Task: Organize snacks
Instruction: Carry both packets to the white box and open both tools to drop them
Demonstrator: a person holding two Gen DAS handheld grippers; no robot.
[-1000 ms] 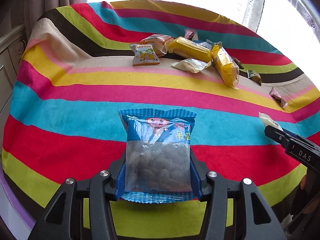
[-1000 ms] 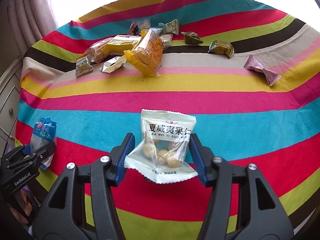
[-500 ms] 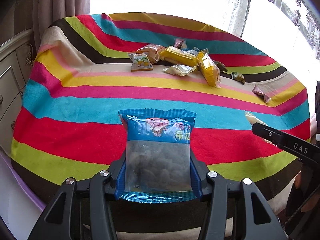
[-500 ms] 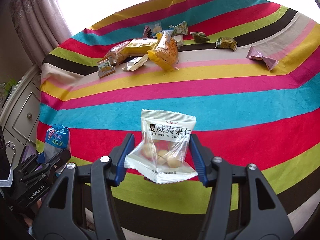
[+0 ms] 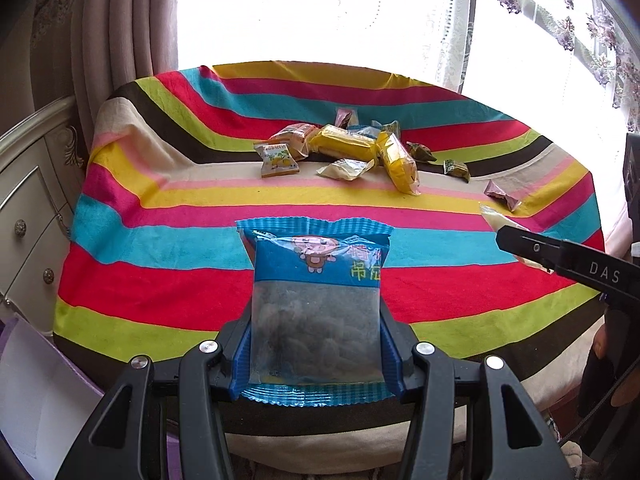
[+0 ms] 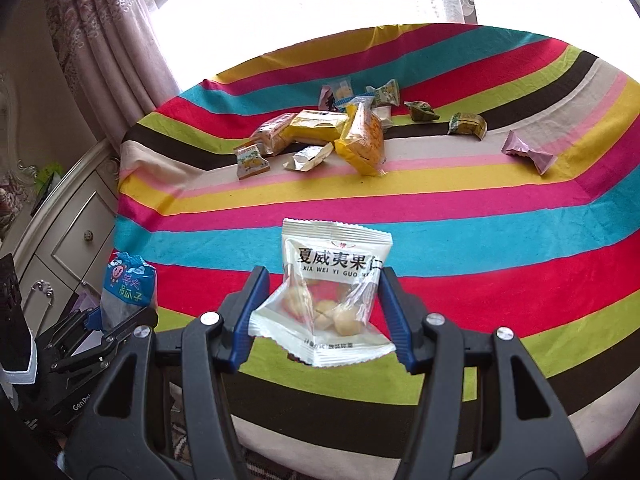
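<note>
Striped cloth [image 5: 160,240] covers table; curtained window [image 5: 320,8] behind.

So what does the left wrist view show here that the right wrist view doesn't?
Only the left wrist view shows the clear lower half of the blue packet with its dark contents, clamped in the left tool, and a white sheet at lower left. Only the right wrist view shows the white nut packet face-on, clamped in the right tool, plus a green item on the dresser. Both show the striped cloth, the snack pile, the pink candy, the drawers and the curtains.
</note>
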